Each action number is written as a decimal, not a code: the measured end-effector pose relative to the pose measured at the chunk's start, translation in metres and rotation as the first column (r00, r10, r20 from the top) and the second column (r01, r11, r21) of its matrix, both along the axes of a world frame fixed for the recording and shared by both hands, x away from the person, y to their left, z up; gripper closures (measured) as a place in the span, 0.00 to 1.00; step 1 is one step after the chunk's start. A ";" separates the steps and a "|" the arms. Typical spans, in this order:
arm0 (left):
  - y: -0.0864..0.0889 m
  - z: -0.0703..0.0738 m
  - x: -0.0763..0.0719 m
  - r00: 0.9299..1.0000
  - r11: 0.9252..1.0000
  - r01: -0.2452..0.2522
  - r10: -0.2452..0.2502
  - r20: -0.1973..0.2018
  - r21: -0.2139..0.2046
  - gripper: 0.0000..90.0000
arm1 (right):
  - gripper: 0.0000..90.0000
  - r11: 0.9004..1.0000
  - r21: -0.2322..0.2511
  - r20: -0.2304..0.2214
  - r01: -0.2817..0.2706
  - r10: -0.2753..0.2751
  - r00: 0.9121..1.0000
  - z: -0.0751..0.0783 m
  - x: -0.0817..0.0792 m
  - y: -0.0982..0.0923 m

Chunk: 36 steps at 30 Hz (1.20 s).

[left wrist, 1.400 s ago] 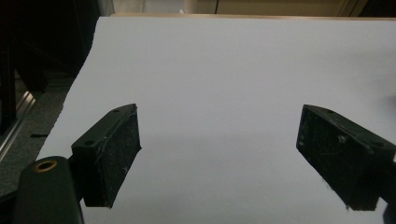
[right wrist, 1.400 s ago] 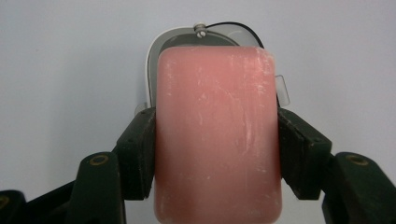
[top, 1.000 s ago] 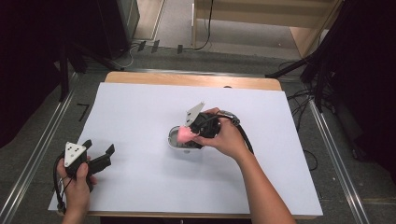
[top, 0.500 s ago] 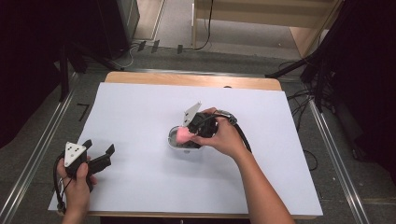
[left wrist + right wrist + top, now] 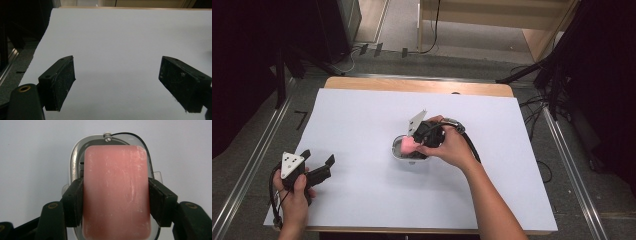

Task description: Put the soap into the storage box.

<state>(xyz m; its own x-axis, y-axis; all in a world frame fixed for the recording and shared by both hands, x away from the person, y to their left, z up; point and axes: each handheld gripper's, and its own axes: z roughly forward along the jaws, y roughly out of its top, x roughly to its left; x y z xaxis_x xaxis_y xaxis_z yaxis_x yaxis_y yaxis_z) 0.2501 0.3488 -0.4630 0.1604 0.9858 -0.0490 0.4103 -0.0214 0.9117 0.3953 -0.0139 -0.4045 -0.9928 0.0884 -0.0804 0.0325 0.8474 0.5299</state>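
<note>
A pink bar of soap [image 5: 116,192] lies flat between the two black jaws of my right gripper [image 5: 115,197], which press on its long sides. Under it sits an oval soap dish [image 5: 75,162] with a metal rim and a clear edge. From above, the soap [image 5: 407,145] and the dish [image 5: 398,152] are near the middle of the white sheet, with my right gripper [image 5: 414,145] over them, pointing left. My left gripper [image 5: 318,161] rests near the front left corner, jaws wide apart. Between those jaws [image 5: 116,85] there is just bare white sheet.
The white sheet [image 5: 362,120] covers nearly the whole table, whose wooden back edge [image 5: 412,85] shows behind it. Metal rails [image 5: 257,160] run along both sides on the floor. Cables [image 5: 537,100] lie on the floor at the right.
</note>
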 end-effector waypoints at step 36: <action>0.000 0.000 0.000 1.000 1.000 0.002 -0.002 -0.002 0.010 0.16 | 0.22 0.971 0.135 -0.043 0.196 -0.192 0.980 -0.001 -0.012 -0.070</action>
<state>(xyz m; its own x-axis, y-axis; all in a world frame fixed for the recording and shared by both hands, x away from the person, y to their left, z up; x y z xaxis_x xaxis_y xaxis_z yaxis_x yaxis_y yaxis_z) 0.2500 0.3485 -0.4628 0.1626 0.9859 -0.0392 0.4124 -0.0318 0.9104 0.3832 -0.0837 -0.4052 -0.9574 0.2876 -0.0248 0.2064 0.7421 0.6377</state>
